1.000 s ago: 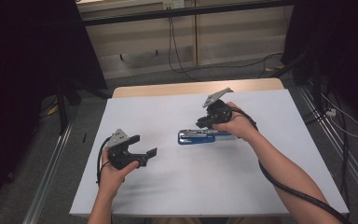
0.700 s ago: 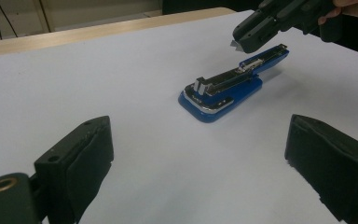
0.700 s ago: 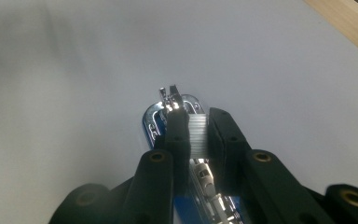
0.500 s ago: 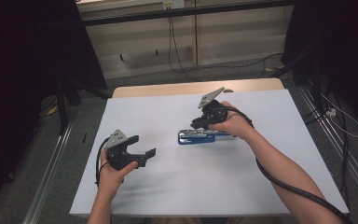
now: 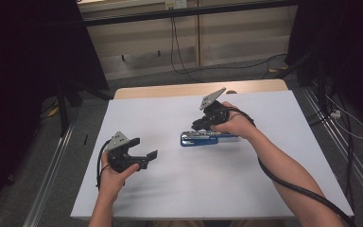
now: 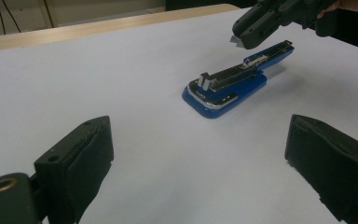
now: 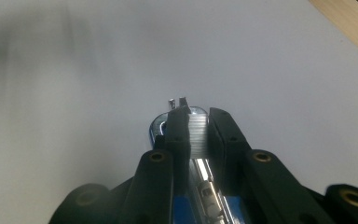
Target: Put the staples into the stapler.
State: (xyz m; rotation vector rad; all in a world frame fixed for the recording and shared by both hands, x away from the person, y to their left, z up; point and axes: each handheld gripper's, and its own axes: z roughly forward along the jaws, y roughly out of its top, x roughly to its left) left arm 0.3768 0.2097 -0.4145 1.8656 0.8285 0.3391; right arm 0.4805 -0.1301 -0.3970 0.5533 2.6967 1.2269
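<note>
In the high view, a blue stapler [image 5: 204, 138] is lying flat near the middle of the white table [image 5: 179, 189], its long axis running across it. The right gripper [image 5: 199, 125] is hovering just above the stapler, tilted down toward it, while the left gripper [image 5: 146, 149] is resting well apart from the stapler on the person's left, its jaws spread with nothing between them. In the left gripper view, the stapler [image 6: 233, 84] is showing a glossy blue plastic base with a rounded nose and an open metal staple channel on top; the lid seems to be swung away. The right gripper [image 6: 242, 39] is hanging over the stapler's far end, with something small and silvery at its tip. In the right gripper view, the black jaws are pinching a strip of staples [image 7: 197, 135], a ribbed, shiny metal bar, directly above the stapler's channel [image 7: 205, 186]. The strip is likely light but brittle, prone to snapping if squeezed hard or bent, so a hold across its flat sides looks sensible. The stapler itself is probably stiff, fairly heavy and smooth, best gripped across its narrow body, and it may slide on the slick table surface.
</note>
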